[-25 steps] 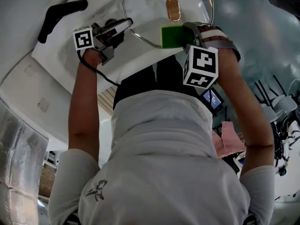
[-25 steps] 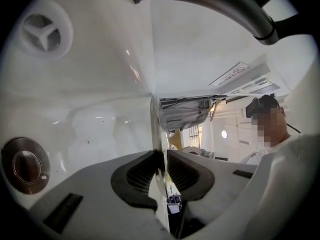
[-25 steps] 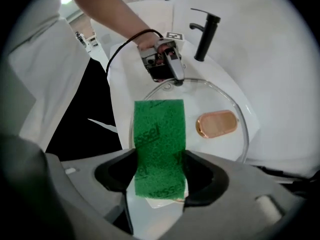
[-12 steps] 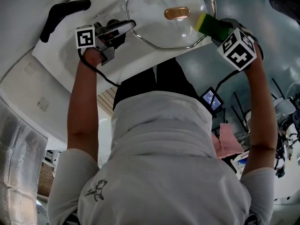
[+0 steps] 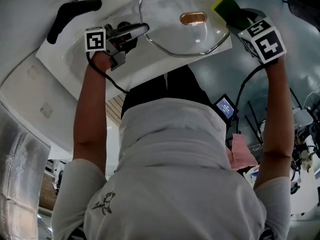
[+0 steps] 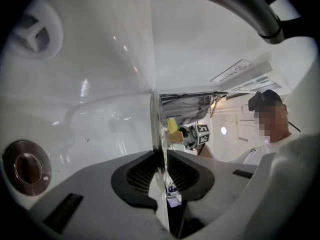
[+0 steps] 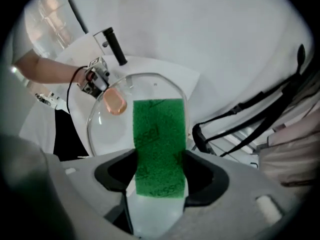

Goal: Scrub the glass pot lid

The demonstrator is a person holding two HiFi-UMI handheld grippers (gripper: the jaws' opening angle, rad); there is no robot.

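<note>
Pinching glass lid (image 5: 172, 11) in sink (image 5: 67, 59), left gripper (image 5: 137, 31); right gripper (image 7: 159, 178) clamping green sponge (image 7: 159, 131)

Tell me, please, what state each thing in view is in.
Round glass pot lid with amber knob: gripped at its rim, over the white sink.
Green and yellow sponge: clamped, near the lid's edge.
Left gripper: shut on the lid's rim.
Right gripper: shut on the sponge.

White sink (image 5: 56, 60), black faucet (image 5: 74, 12), pink cloth (image 5: 241, 152)
</note>
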